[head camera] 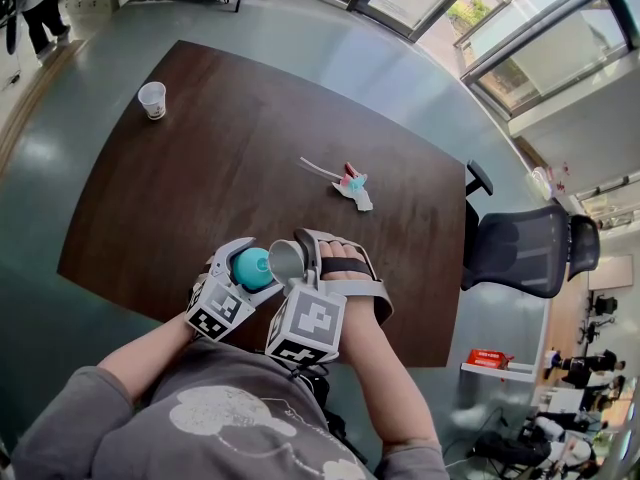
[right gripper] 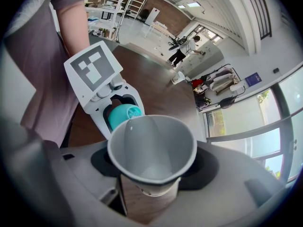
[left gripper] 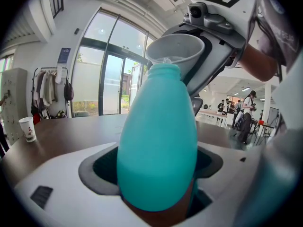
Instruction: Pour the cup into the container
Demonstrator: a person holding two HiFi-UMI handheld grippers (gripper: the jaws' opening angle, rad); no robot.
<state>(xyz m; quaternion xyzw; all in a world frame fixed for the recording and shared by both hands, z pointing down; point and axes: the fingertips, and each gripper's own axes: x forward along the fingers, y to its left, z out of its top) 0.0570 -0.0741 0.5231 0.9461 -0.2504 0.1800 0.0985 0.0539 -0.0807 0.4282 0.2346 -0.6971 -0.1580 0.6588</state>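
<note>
The white paper cup (right gripper: pixel 151 148) sits low and centre in the right gripper view. The right tongs (head camera: pixel 292 258) pinch it at its waist and hold it tipped, so that its squeezed, spout-like lip is just at the mouth of the teal plastic bottle (left gripper: pixel 158 141), which is the container. The left tongs (head camera: pixel 250 268) clamp that bottle round its belly. In the head view the two meet at lower centre, over the near part of the dark brown wooden bench (head camera: pixel 200 178). Something pale lies in the cup's bottom, but I cannot tell whether anything is running out.

The pour looks to be under way. To do it well, hold the lip's crease centred over the narrow mouth, tip the cup further only slowly so the flow stays thin, and hold the bottle steady. Too hard a squeeze could buckle the paper wall and spill over the side.

Farther out, a second white paper cup (head camera: pixel 152 99) stands at the bench's upper left. Crumpled wrapper scraps (head camera: pixel 352 183) lie right of centre, and a black office chair (head camera: pixel 520 248) stands at the right.
</note>
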